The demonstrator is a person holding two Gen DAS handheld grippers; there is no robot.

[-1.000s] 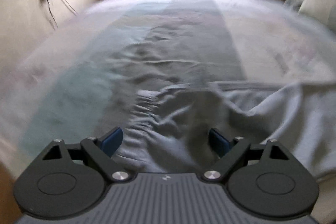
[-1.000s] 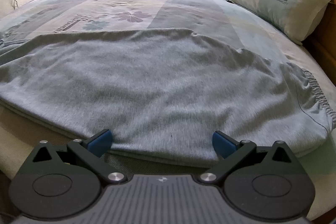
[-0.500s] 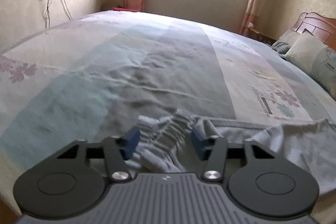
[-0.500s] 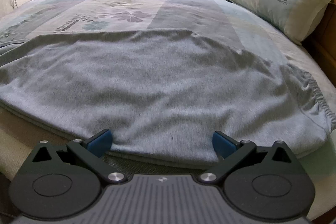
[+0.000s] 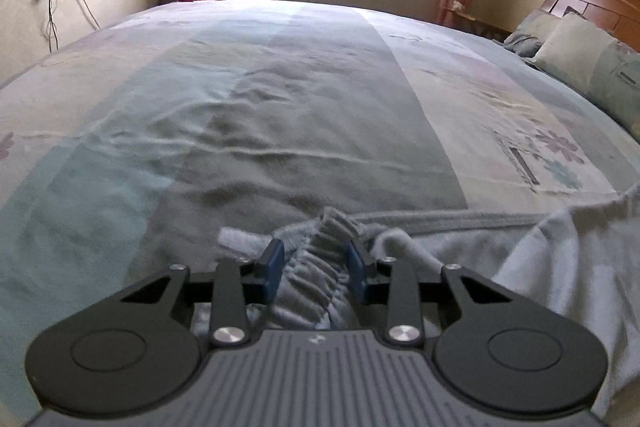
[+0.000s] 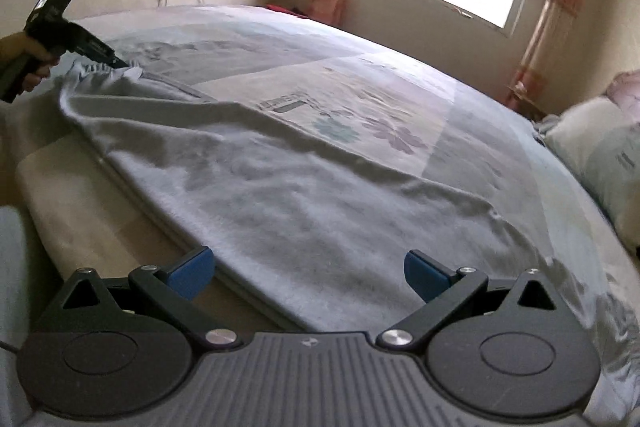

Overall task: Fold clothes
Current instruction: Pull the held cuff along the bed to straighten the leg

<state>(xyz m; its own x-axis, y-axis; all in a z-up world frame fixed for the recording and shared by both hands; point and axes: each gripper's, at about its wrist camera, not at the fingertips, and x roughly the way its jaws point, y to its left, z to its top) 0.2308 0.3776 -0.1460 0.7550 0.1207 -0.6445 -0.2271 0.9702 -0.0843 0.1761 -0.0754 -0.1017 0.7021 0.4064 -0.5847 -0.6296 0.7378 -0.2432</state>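
1. Left wrist view: the left gripper [image 5: 316, 265] has its jaws clenched on the gathered elastic cuff [image 5: 320, 267] of the grey garment [image 5: 532, 263], which trails off to the right across the bed [image 5: 280, 115]. The ribbed cuff looks thicker than the rest, so it probably gives a firm hold.

2. Right wrist view: the right gripper [image 6: 308, 269] has its jaws spread wide, grasping nothing, over the garment's near edge. The cloth lies mostly flat on the bed, soft and light, likely to sag and crease; its edges and corners look best to pinch.
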